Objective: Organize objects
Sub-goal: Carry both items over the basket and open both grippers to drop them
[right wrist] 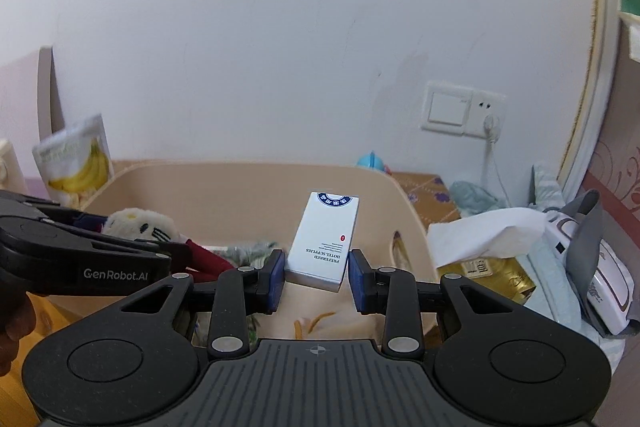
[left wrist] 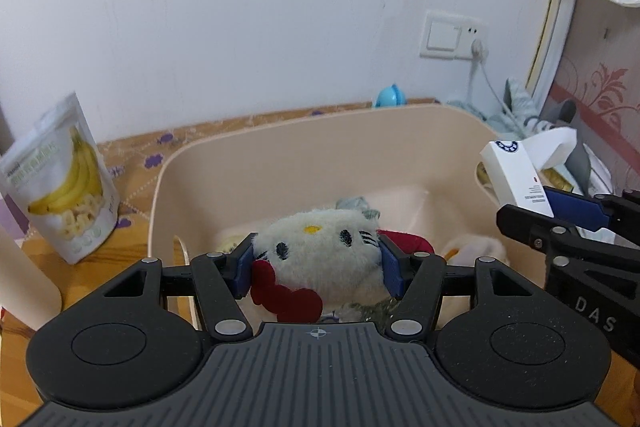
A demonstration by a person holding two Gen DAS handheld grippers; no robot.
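Clamping one plush cat (left wrist: 320, 247), left gripper (left wrist: 318, 265) joins right gripper (right wrist: 318, 277), jaws pinching one white box (right wrist: 323, 241).

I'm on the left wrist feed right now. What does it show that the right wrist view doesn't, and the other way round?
Only the left wrist view shows the plush cat's full face and red bow, clamped in the left gripper. Only the right wrist view shows the printed face of the white box between the right gripper's pads, plus the gold tissue pack and the white device. Both show the beige bin, the banana chip pouch and the wall socket.
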